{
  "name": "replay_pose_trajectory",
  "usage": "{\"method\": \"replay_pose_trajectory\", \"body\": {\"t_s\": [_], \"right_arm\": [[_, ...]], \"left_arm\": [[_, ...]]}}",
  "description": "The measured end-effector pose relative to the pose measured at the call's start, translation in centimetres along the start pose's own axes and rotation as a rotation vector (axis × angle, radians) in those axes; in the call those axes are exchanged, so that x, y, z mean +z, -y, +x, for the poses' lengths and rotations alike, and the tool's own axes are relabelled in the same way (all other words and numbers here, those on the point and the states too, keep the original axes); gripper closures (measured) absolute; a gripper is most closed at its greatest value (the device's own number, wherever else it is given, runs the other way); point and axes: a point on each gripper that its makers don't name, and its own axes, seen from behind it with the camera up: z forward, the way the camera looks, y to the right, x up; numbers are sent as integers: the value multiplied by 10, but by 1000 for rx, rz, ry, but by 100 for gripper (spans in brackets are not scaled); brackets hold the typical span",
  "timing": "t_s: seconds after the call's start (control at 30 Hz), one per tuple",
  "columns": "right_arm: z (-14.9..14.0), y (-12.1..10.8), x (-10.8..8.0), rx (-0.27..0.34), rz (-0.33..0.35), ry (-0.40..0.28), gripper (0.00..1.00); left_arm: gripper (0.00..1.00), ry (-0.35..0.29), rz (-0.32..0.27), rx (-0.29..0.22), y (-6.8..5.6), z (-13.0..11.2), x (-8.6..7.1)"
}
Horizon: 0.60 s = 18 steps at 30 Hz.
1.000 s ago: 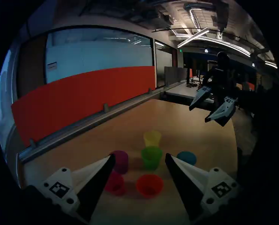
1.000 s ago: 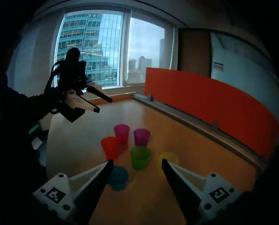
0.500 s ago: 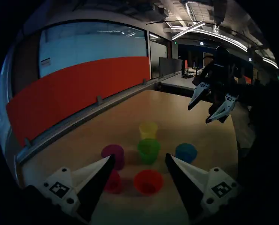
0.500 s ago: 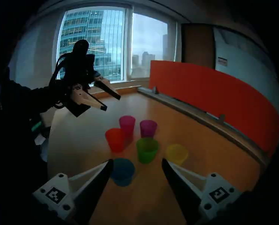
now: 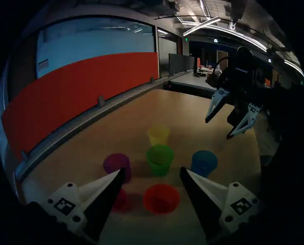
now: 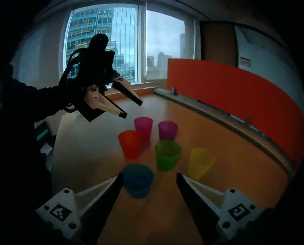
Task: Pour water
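Several plastic cups stand grouped on a wooden table. In the left gripper view they are yellow, green, blue, purple and orange; a magenta one is half hidden behind a finger. My left gripper hovers open above the near cups, holding nothing. My right gripper hangs open beyond the blue cup. In the right gripper view, my right gripper is open over the blue cup, near the green cup. My left gripper is open above the orange cup.
An orange partition with a metal rail runs along one table edge. Large windows stand behind the person's dark sleeve. Bare tabletop lies beside the cups.
Both grippers have drawn closer to the cups and to each other; the cups look larger in both views. Both stay open and the cups have not moved.
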Motion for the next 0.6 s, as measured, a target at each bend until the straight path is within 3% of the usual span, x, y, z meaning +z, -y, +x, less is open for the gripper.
{"method": "replay_pose_trajectory", "body": {"t_s": [0.6], "right_arm": [[-28, 15, 26, -13, 25, 42, 0]], "left_arm": [[1, 47, -46, 17, -8, -10, 30]]}}
